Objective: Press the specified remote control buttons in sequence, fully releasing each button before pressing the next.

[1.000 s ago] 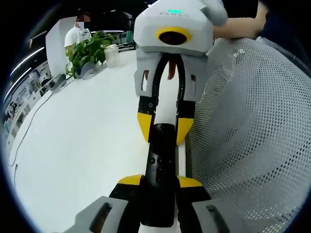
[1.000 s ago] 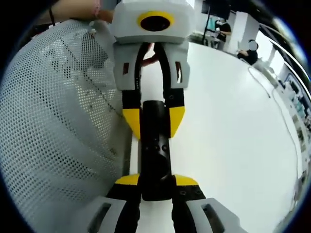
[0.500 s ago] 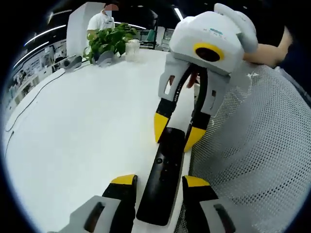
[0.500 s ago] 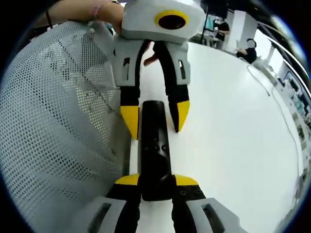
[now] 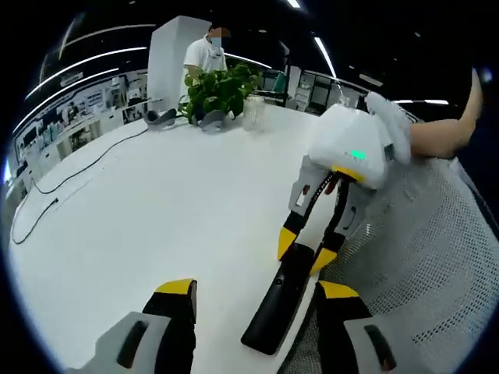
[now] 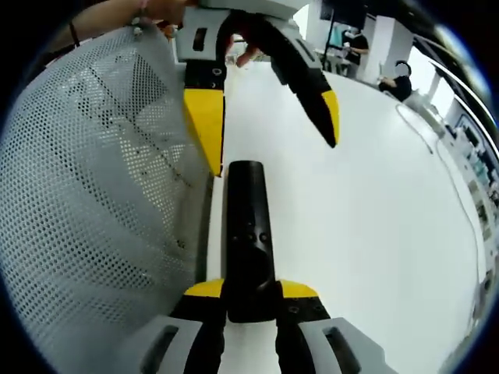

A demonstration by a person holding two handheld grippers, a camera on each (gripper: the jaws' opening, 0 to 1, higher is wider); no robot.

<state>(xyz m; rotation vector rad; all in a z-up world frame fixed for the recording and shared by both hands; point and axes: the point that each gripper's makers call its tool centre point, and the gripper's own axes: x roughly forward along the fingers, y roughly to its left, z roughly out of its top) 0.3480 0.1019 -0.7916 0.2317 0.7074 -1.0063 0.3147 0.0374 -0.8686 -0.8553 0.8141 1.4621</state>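
spreading across both views, the white table (image 5: 140, 226) carries a grey mesh basket (image 6: 86, 202) along its edge. lying flat on the table just beside the basket is the black remote (image 6: 247, 234). the right gripper (image 6: 249, 294) clamps the remote's near end between its yellow-tipped jaws. the left gripper (image 5: 257, 292) is spread wide and grips nothing, the remote's free end lying between its jaws. a potted plant (image 5: 218, 92) sits at the table's far side.

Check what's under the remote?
The remote lies on the white table, near its edge beside a white mesh surface. The right gripper clamps its near end, covering that part. Nothing shows between remote and table; its underside is hidden.
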